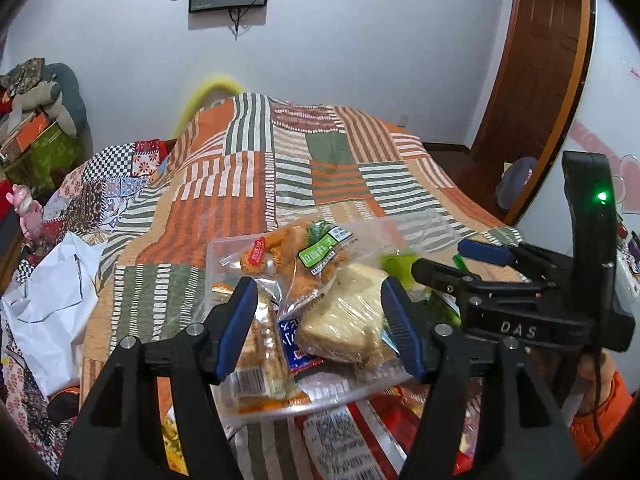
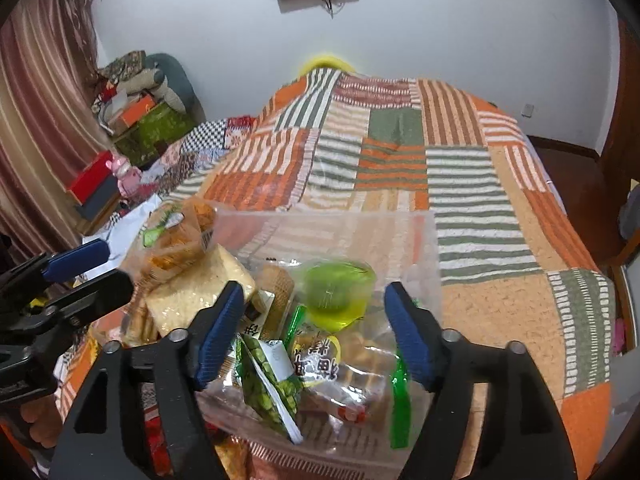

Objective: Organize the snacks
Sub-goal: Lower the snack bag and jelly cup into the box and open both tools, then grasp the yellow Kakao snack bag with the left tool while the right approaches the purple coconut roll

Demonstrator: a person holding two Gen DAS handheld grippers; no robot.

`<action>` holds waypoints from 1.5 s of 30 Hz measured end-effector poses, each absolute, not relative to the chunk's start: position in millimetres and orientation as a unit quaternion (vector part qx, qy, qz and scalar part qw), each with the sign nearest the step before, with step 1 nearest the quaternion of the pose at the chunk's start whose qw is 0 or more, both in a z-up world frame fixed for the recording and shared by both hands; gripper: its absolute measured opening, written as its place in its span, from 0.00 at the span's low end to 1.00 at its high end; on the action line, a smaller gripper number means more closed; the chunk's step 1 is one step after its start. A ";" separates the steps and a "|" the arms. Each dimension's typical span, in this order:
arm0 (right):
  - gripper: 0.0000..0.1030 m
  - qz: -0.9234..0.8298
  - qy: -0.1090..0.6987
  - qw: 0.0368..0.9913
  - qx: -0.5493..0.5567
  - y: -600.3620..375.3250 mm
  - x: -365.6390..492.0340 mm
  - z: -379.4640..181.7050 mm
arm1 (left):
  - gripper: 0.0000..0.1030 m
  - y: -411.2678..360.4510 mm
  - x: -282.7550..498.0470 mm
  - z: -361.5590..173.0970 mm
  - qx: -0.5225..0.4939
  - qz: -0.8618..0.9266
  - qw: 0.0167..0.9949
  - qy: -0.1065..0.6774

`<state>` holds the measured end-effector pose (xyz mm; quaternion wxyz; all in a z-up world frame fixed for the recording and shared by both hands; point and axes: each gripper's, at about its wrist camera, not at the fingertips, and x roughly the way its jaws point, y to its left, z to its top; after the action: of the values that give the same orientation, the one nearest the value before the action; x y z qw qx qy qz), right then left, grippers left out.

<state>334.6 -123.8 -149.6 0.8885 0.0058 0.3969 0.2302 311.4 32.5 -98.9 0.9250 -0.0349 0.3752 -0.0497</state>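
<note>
A clear plastic bin [image 1: 224,246] [image 2: 424,240] sits on the patchwork bed and holds several snacks. My left gripper [image 1: 320,328] is open over its left side, fingers astride a wrapped bread slice [image 1: 344,320] and an orange fried-snack bag [image 1: 304,260]. My right gripper [image 2: 316,332] is open over the right side, above a green jelly cup [image 2: 338,294], a green pea packet [image 2: 272,392] and a yellow-labelled biscuit bag [image 2: 320,360]. The right gripper shows in the left wrist view [image 1: 452,260]; the left shows in the right wrist view [image 2: 100,264]. Neither holds anything.
The patchwork bedspread [image 1: 288,168] [image 2: 400,152] stretches away behind the bin. A white plastic bag [image 1: 48,308] lies to the left. Red snack packets [image 1: 352,432] lie under the bin's near edge. Boxes and clothes [image 2: 140,100] are piled far left; a wooden door [image 1: 536,80] stands right.
</note>
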 end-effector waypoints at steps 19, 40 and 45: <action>0.75 0.267 0.353 0.897 0.007 -136.4 257.0 -119.0 | 0.66 80.5 236.3 -98.4 -0.025 -0.002 0.926 0.376; 0.75 0.254 0.432 0.865 0.022 -119.4 203.7 -194.2 | 0.67 130.3 246.4 -190.2 -0.036 0.008 0.893 0.449; 0.94 0.259 0.436 0.862 0.014 -107.0 203.9 -197.0 | 0.67 137.2 264.0 -206.9 -0.050 0.004 0.882 0.468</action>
<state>203.9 -107.0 -197.0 0.8620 0.0135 0.4356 0.2588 264.0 137.2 -206.9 0.8824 -0.0498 0.4679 0.0037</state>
